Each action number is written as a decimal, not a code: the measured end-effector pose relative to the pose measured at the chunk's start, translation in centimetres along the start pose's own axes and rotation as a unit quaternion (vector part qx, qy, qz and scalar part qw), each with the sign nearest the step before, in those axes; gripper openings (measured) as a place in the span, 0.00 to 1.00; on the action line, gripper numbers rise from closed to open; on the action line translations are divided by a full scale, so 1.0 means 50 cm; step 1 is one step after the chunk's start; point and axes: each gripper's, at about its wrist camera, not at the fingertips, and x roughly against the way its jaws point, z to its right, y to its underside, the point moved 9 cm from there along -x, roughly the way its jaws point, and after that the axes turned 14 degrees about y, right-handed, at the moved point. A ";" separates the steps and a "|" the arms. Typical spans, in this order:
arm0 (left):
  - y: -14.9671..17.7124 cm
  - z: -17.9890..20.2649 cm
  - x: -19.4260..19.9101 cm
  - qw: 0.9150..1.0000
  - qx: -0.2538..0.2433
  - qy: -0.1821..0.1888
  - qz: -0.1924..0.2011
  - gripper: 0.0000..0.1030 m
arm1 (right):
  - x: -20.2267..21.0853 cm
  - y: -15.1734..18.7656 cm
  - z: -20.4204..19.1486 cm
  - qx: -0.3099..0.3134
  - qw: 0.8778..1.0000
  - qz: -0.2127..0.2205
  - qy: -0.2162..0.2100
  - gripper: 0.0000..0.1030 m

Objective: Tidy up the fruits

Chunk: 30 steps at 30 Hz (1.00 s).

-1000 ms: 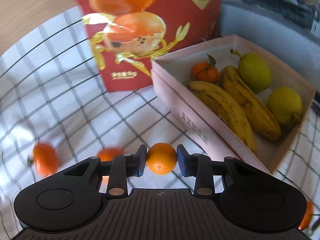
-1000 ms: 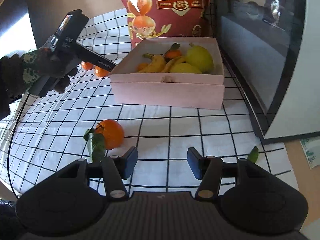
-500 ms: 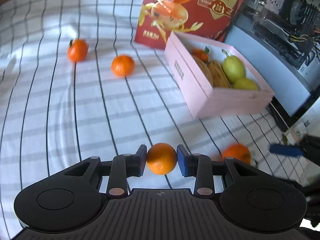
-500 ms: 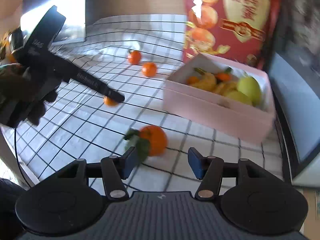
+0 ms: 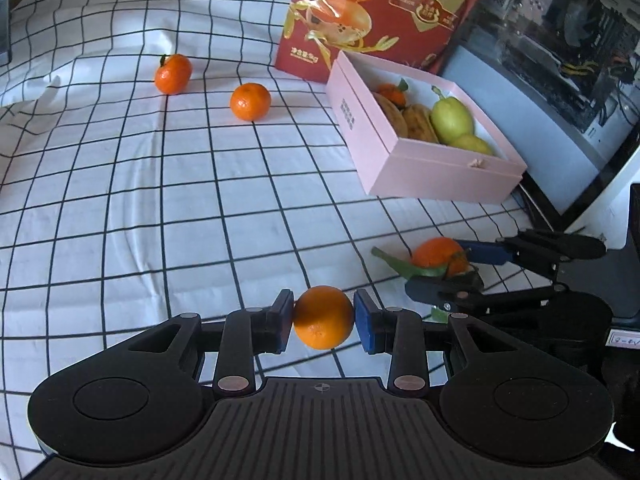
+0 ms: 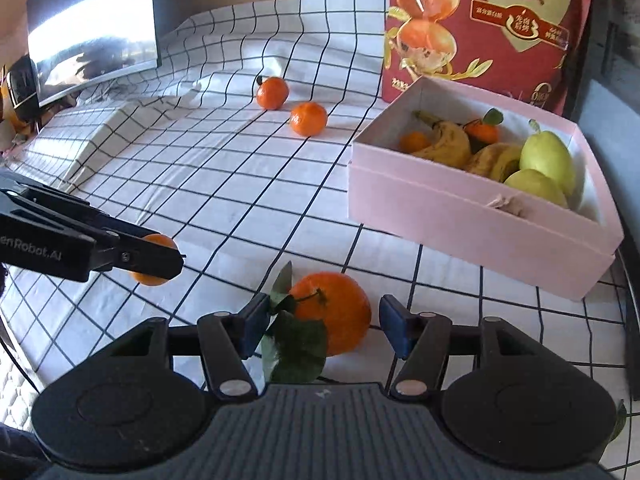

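Two oranges are being gathered at once. The left gripper (image 5: 323, 317) is clamped on a small orange (image 5: 323, 317), held above the checked cloth (image 5: 160, 200). The right gripper (image 6: 322, 322) is spread around a leafy orange (image 6: 334, 312) that lies on the cloth, not yet pinched. Next, I judge, the right must close on it, then both carry to the pink box (image 6: 472, 224).

Home desk setting, monitor (image 6: 92, 28), glass-sided computer case (image 5: 560, 32), checked tablecloth (image 5: 160, 200)
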 end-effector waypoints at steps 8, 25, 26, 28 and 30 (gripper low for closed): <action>-0.044 0.060 -0.009 0.999 -0.052 -0.004 0.000 0.36 | 0.032 -0.008 0.028 -0.016 1.000 0.004 -0.010 0.45; -0.406 0.265 -0.100 0.981 -0.141 0.103 0.081 0.36 | 0.211 -0.082 0.230 -0.099 0.984 0.112 0.096 0.44; -0.419 0.262 -0.117 0.982 -0.132 0.108 0.078 0.36 | 0.208 -0.069 0.235 -0.104 0.984 0.106 0.100 0.44; -0.451 0.262 -0.159 0.984 -0.111 0.122 0.072 0.36 | 0.199 -0.045 0.241 -0.119 0.983 0.090 0.105 0.44; -0.482 0.267 -0.204 0.984 -0.099 0.133 0.070 0.37 | 0.194 -0.023 0.247 -0.129 0.983 0.077 0.110 0.44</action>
